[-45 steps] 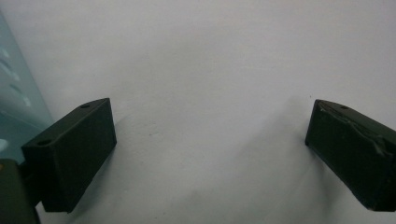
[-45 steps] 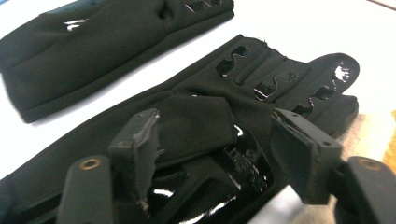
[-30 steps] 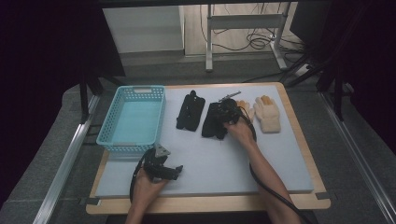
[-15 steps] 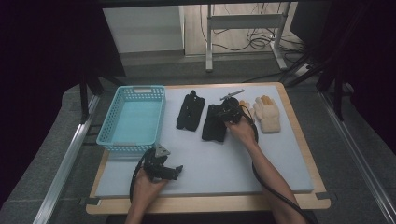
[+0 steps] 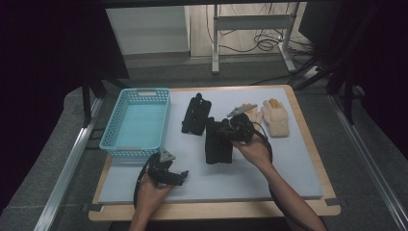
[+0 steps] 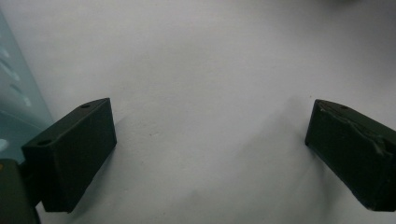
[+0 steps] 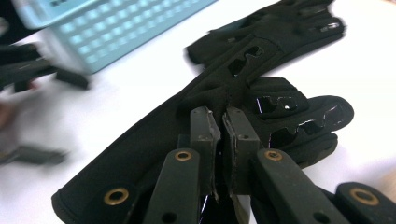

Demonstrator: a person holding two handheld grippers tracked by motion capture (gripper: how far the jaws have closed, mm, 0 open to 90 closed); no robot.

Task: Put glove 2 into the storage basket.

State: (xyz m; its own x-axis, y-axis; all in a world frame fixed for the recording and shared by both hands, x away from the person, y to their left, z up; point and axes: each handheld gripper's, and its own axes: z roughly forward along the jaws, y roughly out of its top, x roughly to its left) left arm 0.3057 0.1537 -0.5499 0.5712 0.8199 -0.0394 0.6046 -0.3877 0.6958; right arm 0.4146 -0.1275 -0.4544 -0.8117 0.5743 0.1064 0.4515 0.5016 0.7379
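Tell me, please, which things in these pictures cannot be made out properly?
- Black glove held by the right gripper: in the right gripper view its cuff end is cut off by the bottom edge.
- Left gripper: in the right gripper view it is blurred at the left edge.
- Tan gloves: in the high view one lies partly behind the right gripper.
- Blue basket: in the left gripper view it is cut off by the left edge.
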